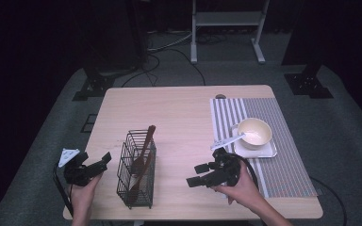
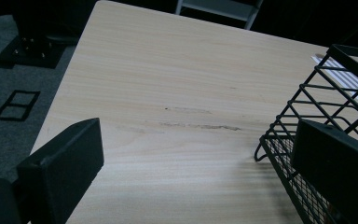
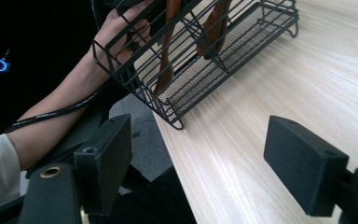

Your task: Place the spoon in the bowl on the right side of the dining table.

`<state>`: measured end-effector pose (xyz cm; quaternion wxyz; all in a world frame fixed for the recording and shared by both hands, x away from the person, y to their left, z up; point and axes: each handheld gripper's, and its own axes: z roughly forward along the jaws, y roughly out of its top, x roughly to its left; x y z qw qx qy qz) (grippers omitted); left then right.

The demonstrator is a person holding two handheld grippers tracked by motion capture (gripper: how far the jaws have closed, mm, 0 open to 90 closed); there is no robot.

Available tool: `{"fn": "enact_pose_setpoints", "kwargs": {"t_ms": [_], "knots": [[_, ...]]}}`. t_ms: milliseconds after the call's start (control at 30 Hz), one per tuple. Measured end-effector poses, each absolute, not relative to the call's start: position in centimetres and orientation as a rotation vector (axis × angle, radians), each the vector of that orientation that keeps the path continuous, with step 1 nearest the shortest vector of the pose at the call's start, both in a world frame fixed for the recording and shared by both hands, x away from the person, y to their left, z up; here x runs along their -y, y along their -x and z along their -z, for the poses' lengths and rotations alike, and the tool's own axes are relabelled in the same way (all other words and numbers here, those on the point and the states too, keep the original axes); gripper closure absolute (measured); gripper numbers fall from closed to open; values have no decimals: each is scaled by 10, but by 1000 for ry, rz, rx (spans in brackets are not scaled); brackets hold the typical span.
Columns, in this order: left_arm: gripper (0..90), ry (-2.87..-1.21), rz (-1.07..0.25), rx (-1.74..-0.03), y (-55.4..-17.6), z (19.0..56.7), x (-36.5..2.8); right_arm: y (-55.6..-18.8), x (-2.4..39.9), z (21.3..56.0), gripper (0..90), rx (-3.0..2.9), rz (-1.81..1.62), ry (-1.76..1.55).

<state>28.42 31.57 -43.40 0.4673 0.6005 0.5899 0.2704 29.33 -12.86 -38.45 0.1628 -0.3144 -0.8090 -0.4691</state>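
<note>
A black wire basket (image 1: 136,170) stands at the table's front left and holds wooden utensils (image 1: 143,153). My left gripper (image 1: 98,165) hovers just left of it, open and empty; the left gripper view shows the basket's corner (image 2: 307,121) by the right jaw. My right gripper (image 1: 199,175) is open at the front centre, pointing left toward the basket (image 3: 205,60), with nothing between its jaws. A cream bowl (image 1: 254,132) sits on a small tray (image 1: 267,151) on the striped placemat (image 1: 278,169), with a white spoon (image 1: 226,141) leaning out of it.
The wooden table (image 1: 179,113) has bare room across its middle and back. Its front edge (image 3: 168,140) runs close to my right gripper. A small dark object (image 1: 220,96) lies at the placemat's far corner. Stands and cables sit on the floor behind.
</note>
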Motion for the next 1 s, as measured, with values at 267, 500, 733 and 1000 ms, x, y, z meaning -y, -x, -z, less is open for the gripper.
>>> {"fn": "enact_pose_setpoints", "kwargs": {"t_ms": [267,500,733,1000], "knots": [[16,-1474,-661,-1447,-284,434,-315,-297,118,379,206,2302,1307,877],[16,-1472,-663,-1446,-284,434,-316,-302,108,371,198,2302,1266,882],[16,-1468,-662,-1447,-284,435,-316,-307,97,367,198,2312,1209,889],[16,-1473,-661,-1446,-284,434,-316,-311,86,359,198,2326,1187,877]]}}
